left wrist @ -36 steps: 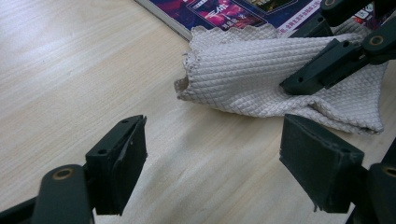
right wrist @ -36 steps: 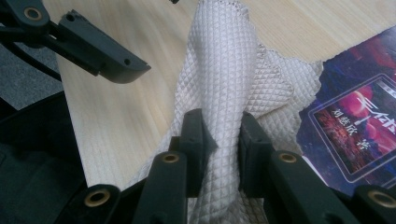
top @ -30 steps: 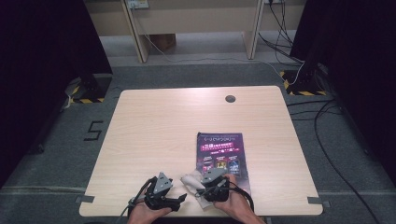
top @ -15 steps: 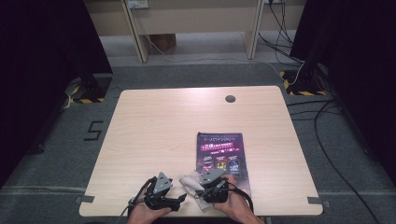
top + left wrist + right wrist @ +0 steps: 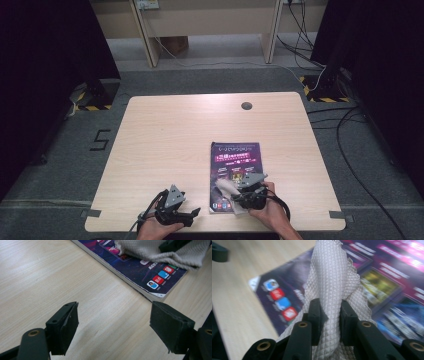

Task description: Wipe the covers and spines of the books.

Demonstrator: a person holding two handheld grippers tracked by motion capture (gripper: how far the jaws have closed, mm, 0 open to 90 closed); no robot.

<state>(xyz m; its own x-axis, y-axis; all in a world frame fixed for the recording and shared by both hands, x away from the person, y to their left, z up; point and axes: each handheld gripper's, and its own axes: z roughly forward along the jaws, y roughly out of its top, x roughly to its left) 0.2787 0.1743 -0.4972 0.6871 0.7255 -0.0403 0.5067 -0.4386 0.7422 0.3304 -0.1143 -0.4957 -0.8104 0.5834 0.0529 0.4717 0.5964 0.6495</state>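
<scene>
Pale wooden table [image 5: 170, 135], grey floor [image 5: 210, 77]

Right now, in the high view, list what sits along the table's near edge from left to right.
Left hand-held gripper, jaws open on nothing → cloth → right hand-held gripper, shut on the cloth, over the magazine.

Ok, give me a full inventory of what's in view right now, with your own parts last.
table: one, light wood, centre of the high view
grommet hole: one, dark, far side of the table
magazine: one, purple cover, flat on the table's near right part
cloth: one, whitish, waffle weave, on the magazine's near end, pinched in the right gripper
floor marking "5": one, black, left of the table
left gripper: black, jaws open over bare table
right gripper: black, shut on the cloth
hands: two, near edge
</scene>
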